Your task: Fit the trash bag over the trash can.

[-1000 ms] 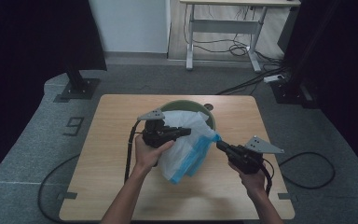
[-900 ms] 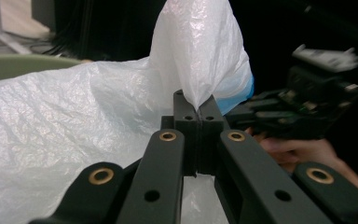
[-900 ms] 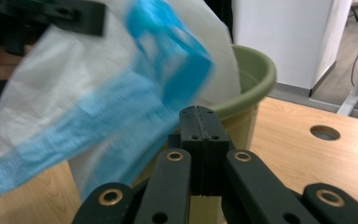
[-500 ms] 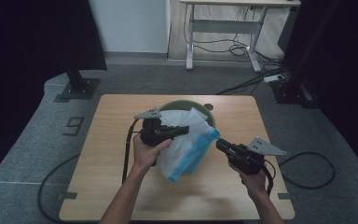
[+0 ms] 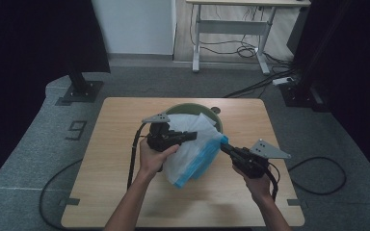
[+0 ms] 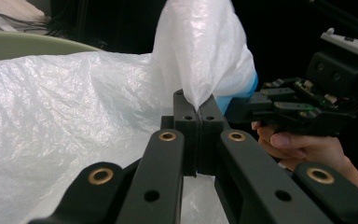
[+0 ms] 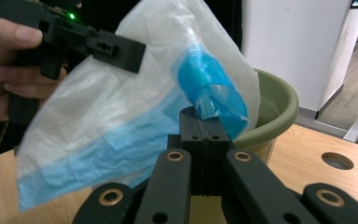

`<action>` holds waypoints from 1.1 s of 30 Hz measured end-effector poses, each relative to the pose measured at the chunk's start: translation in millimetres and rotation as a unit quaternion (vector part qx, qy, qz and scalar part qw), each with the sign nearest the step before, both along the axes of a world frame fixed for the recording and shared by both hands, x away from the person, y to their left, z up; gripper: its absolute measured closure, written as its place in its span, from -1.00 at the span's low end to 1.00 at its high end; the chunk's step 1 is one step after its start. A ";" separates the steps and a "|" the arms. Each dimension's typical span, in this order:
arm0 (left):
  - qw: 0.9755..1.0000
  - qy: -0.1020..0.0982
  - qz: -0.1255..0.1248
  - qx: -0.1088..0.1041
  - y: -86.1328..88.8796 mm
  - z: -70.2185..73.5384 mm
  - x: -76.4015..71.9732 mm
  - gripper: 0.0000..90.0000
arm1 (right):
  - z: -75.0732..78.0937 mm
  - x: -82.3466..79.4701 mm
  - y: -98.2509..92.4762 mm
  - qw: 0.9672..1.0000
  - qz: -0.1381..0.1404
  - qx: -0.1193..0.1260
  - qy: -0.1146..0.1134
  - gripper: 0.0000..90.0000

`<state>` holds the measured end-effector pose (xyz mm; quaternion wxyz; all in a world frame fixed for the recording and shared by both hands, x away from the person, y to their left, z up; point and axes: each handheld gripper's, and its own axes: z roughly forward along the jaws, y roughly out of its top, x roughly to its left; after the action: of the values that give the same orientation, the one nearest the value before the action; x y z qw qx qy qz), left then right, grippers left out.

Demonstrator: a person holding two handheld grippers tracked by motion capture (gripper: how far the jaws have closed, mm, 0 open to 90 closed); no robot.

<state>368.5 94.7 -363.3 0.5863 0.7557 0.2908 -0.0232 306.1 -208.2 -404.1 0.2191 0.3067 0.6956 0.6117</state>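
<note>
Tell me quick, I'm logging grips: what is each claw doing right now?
Left claw: closed on the white plastic bag.
Right claw: closed on the bag's blue edge.

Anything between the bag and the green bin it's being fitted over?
Nothing visible. The plastic bag hangs directly at the green bin, draped against its rim. Left gripper and right gripper are each shut on a bag edge, with bare table around the bin.

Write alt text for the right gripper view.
The right gripper's two black jaws are shut on the blue edge of a thin white and blue plastic bag, which hangs in front of a round olive-green plastic bin on a light wooden table. At upper left, the left gripper also holds the bag.
</note>
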 end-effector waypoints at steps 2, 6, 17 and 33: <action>1.000 -0.001 0.003 -0.007 2.3 0.7 0.2 0.98 | -0.9 -0.2 -0.5 1.000 -0.001 -0.003 0.000 0.98; 1.000 -0.006 0.006 -0.021 4.9 1.2 -0.3 0.98 | -2.0 0.5 -1.9 1.000 -0.003 -0.006 0.001 0.98; 0.998 -0.015 0.018 -0.059 14.6 4.4 5.5 0.99 | -7.8 16.8 -12.0 0.999 -0.041 -0.024 0.023 0.98; 0.994 -0.025 0.061 -0.084 36.7 17.5 22.1 0.99 | 21.4 51.4 -39.9 0.992 -0.119 -0.031 0.014 0.98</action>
<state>390.6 131.4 -345.8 0.6555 0.6847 0.3185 0.0075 357.6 -248.1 -382.7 0.2899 0.3895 0.6757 0.5547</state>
